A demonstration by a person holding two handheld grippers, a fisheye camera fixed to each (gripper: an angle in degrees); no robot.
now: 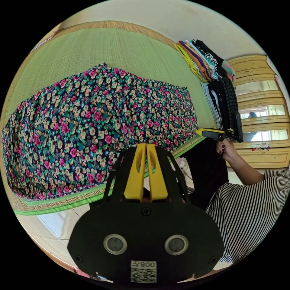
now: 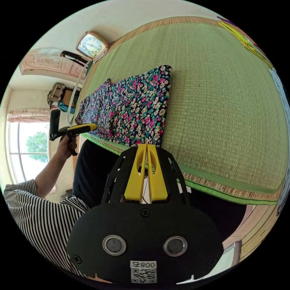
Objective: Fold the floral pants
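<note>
Floral pants lie flat along the near edge of a green woven mat, already doubled lengthwise. Left gripper, jaws pressed together w/ tips at the pants' near hem; whether cloth is pinched, cannot tell. Right gripper, jaws likewise closed, at the pants' end by the mat edge. Stacked clothes sit nearby; a wall clock beyond.
</note>
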